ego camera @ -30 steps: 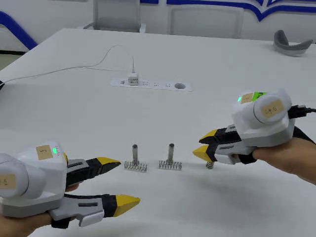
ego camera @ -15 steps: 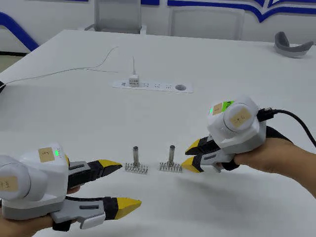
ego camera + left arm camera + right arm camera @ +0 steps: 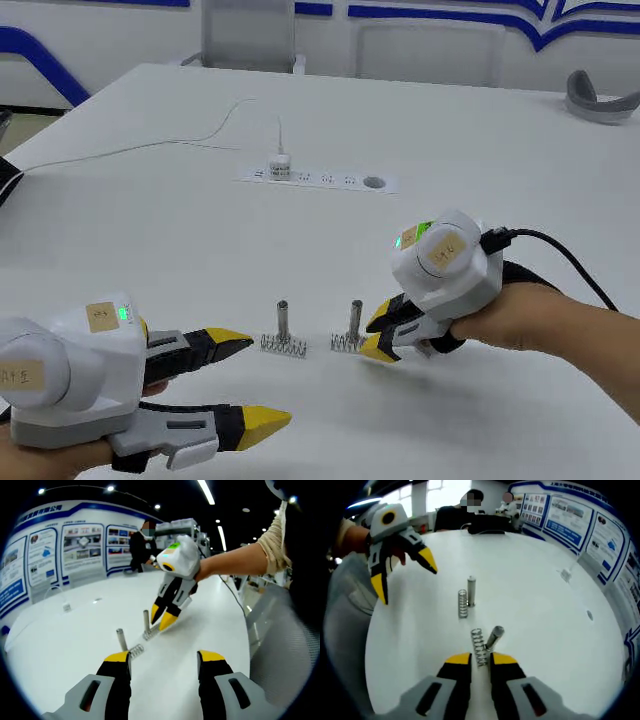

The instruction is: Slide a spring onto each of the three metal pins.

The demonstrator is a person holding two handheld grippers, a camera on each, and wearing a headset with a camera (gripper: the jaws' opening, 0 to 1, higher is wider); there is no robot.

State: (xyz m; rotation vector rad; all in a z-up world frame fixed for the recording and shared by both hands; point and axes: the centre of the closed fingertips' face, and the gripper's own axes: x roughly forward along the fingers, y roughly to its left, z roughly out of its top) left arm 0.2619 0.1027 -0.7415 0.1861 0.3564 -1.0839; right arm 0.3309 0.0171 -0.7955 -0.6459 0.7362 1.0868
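left gripper point(image 3: 250, 385): closest to me, at the table's near left edge. I hold its jaws spread wide with nothing between them, and the tips point toward the pins.
right gripper point(image 3: 378, 332): low over the table, just to the right of the right spring. I have its jaws drawn narrow, with a small gap between the yellow tips.
right spring point(image 3: 347, 343): lies flat on the table at the foot of the right pin. In the right gripper view its near end reaches in between my jaw tips, but I cannot tell whether either jaw touches it.
left spring point(image 3: 283, 346): lies flat at the foot of the left pin, between my two grippers and apart from both.
right pin point(image 3: 355, 318): stands upright and bare, just behind its spring and close to my right jaw tips.
left pin point(image 3: 283, 318): stands upright and bare, beside the right pin.
table point(image 3: 150, 250): white, and it carries everything here.
power strip point(image 3: 320, 180): lies flat, well behind the pins.
white plug point(image 3: 280, 163): sits in the strip's left end.
cable point(image 3: 150, 148): thin, runs from the plug off to the left.
grey curved piece point(image 3: 600, 98): lies at the far right of the table.
chairs point(image 3: 250, 35): stand past the far edge.
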